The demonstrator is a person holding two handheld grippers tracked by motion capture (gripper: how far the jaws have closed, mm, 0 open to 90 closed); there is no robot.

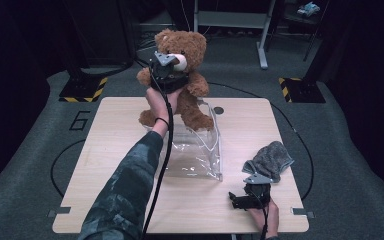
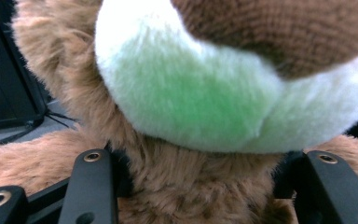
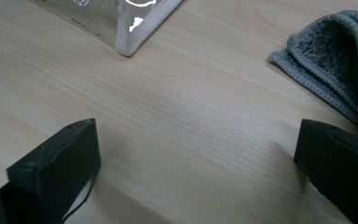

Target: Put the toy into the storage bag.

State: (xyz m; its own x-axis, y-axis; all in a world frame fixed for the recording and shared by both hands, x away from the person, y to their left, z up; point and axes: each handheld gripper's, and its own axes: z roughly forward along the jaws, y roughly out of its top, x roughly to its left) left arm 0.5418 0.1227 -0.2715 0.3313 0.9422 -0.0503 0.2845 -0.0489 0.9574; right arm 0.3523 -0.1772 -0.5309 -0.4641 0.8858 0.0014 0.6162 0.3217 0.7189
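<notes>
A brown teddy bear [image 1: 192,47] with a white muzzle [image 2: 191,93] hangs upright over the far part of the wooden table [image 1: 130,210]. My left gripper [image 1: 170,80] is shut on it; in the left gripper view the two black jaws press into the fur at the neck from both sides [image 2: 205,163]. The bear's feet hang at the far rim of a clear plastic bag [image 1: 195,150] that stands open on the table. My right gripper [image 1: 250,192] rests on the table near the front right edge. It is open, its jaws [image 3: 196,158] wide apart over bare wood.
A crumpled grey cloth [image 1: 270,160] lies just beyond the right gripper, close to its right jaw [image 3: 335,51]. The bag's white-edged corner [image 3: 130,42] points toward that gripper. Two yellow-and-black striped bases [image 1: 82,90] stand on the floor behind the table.
</notes>
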